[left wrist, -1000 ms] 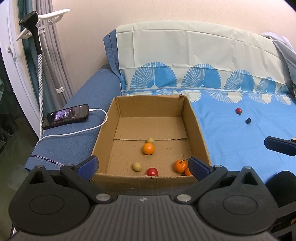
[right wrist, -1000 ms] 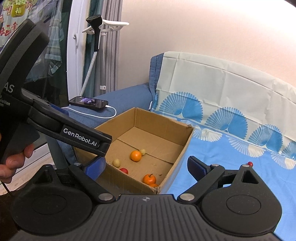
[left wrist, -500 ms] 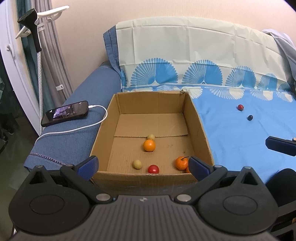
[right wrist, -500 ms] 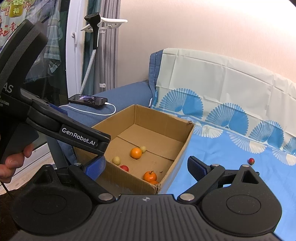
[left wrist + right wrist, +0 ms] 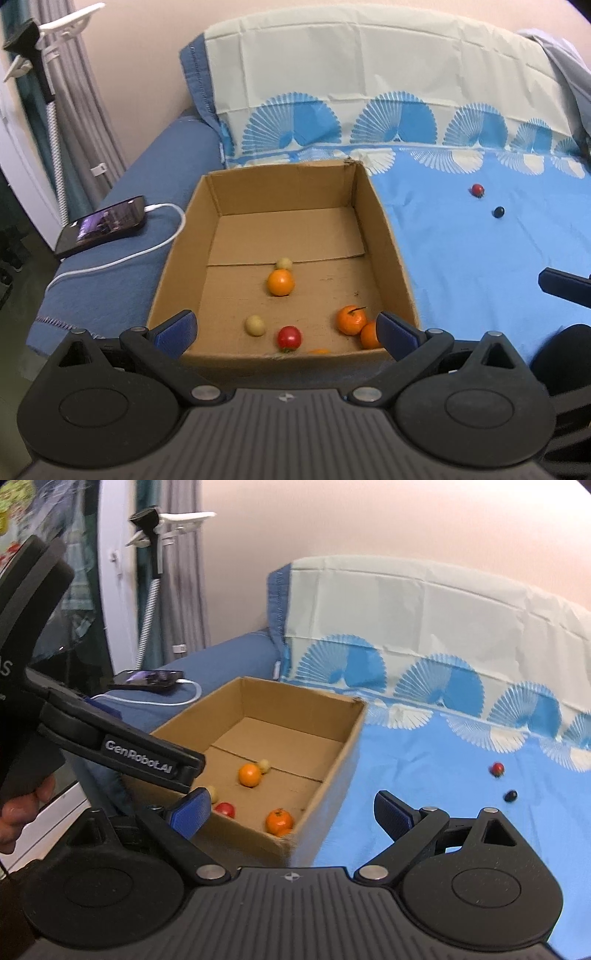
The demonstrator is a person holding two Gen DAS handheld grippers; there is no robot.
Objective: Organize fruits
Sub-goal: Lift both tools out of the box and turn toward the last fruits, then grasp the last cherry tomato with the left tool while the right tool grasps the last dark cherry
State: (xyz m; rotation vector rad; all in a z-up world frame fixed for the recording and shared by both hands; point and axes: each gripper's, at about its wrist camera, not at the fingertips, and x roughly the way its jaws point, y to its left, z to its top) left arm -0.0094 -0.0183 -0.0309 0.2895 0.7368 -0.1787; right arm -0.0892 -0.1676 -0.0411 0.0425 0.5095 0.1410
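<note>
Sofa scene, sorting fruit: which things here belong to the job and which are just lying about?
Part of the job: cardboard box; oranges, red fruit and pale fruits inside it; loose red fruit and dark fruit on the blue sheet.

Lying about: phone, charging cable, garment steamer.

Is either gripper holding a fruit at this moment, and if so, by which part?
Nothing is held. The left gripper and right gripper are both open and empty.

- Even, soft indoor light; no glare.
- Fisheye bends the wall (image 5: 369,524) and edges; corners vignetted.
- Right view smeared by motion blur; red fruit (image 5: 497,769) streaked.
- Shadows faint.
</note>
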